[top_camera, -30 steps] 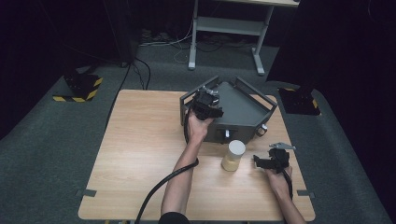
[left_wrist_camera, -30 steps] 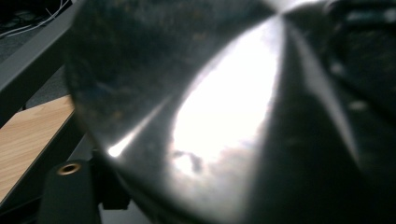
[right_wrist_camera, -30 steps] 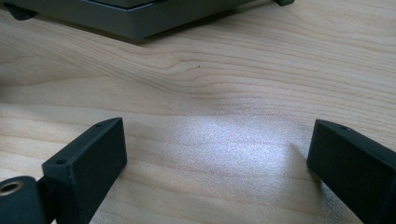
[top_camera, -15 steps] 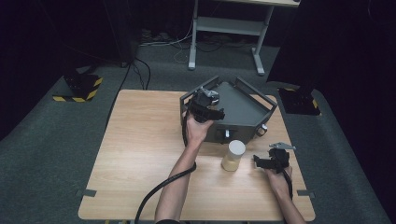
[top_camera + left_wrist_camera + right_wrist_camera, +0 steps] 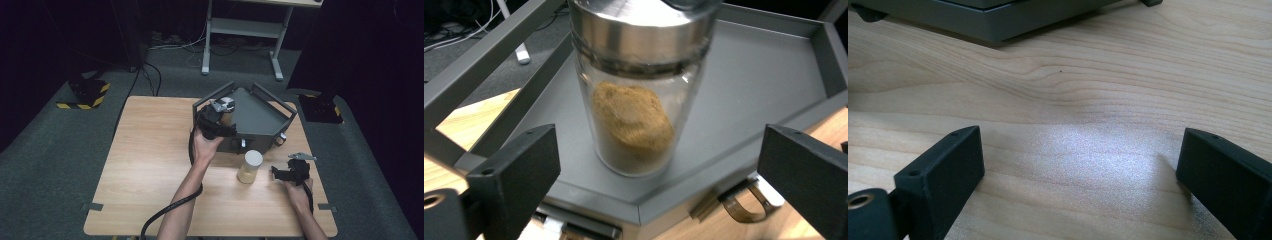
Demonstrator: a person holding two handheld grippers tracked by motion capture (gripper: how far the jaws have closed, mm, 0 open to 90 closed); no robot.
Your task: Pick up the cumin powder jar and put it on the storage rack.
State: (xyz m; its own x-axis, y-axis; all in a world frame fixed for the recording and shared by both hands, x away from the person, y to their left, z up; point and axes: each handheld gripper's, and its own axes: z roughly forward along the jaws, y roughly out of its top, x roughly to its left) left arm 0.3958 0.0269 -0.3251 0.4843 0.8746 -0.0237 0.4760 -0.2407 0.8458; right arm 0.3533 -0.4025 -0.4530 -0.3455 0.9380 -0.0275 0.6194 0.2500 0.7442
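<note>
left tool (image 5: 223,116) jaws just opening wide, right tool (image 5: 280,173) jaws apart

Light wooden desk (image 5: 145,150), wood grain plain to see, with a soft patch of light on it in the right gripper view. On its near right part, an upright jar with a white lid (image 5: 250,167), pale yellowish inside. Small grey tape tabs (image 5: 93,206) at the near side edges. Around the desk, grey carpet floor (image 5: 60,165). Far left on the floor, a dark block with yellow-black stripes (image 5: 87,92); just beside, black cables (image 5: 150,75). Behind, a white metal frame (image 5: 240,30). At far right, a dark box (image 5: 320,107), also striped.
</note>
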